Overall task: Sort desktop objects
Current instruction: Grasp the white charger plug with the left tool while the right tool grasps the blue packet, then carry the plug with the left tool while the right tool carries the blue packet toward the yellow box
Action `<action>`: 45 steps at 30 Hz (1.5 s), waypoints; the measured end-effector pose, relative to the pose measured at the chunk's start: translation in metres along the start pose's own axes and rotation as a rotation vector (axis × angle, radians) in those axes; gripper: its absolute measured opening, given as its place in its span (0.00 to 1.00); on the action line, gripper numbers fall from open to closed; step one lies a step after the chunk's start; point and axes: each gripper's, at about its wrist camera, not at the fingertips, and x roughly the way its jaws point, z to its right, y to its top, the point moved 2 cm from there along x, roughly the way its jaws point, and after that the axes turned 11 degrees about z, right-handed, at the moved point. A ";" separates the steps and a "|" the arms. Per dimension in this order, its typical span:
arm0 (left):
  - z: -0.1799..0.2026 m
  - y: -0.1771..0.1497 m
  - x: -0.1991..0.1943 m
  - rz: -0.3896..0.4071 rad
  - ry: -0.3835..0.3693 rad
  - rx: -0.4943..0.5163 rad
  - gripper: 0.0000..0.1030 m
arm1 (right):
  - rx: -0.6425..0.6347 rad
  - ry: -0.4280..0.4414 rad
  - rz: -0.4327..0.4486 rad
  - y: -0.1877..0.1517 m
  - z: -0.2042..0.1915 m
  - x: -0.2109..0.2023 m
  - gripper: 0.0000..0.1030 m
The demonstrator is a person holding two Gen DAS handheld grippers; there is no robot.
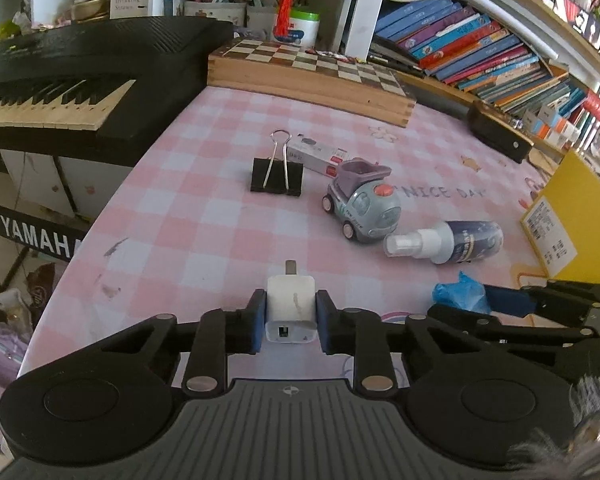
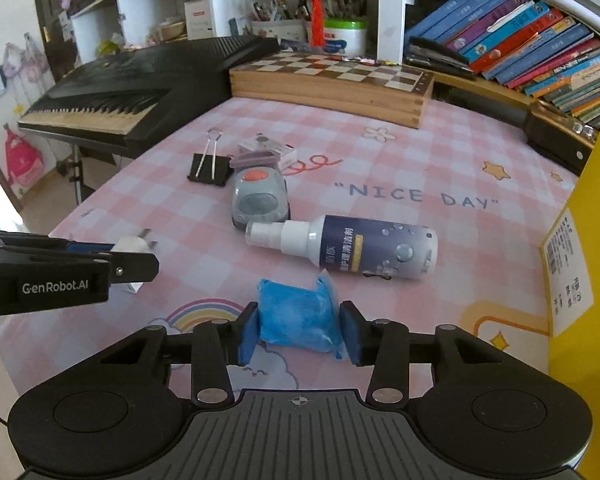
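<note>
Tongs gripped one thing each: left gripper (image 1: 291, 316) clamped a white charger (image 1: 290, 307), prongs pointing up-frame, low centre. Right gripper (image 2: 299, 330) squeezed a blue packet (image 2: 296, 316), low centre; yellow box (image 2: 580, 248) stood at right edge.

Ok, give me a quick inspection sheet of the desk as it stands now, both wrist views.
Surface: pink checked tablecloth printed "NICE DAY".
Job's things: white charger plug; blue packet; binder clip; toy truck; spray bottle lying on its side; small white box behind the truck.
Clutter: nothing seen beyond these on the cloth.
Grippers: left gripper shut on the plug; right gripper shut on the packet.
Cables: nothing seen.
Surroundings: keyboard on the left, chessboard box at the back, books on the right, yellow box.
</note>
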 end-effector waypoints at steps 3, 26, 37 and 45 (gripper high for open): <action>0.001 0.002 -0.004 0.014 -0.020 -0.004 0.23 | 0.011 -0.001 0.005 0.003 0.002 -0.003 0.39; 0.016 0.033 -0.090 0.148 -0.257 -0.040 0.23 | 0.145 -0.042 0.109 0.017 0.007 -0.087 0.38; 0.025 0.021 -0.138 0.144 -0.395 -0.018 0.23 | 0.187 -0.068 0.136 0.000 -0.013 -0.139 0.38; 0.026 0.004 -0.163 0.120 -0.466 -0.004 0.23 | 0.235 -0.115 0.118 -0.023 -0.027 -0.164 0.38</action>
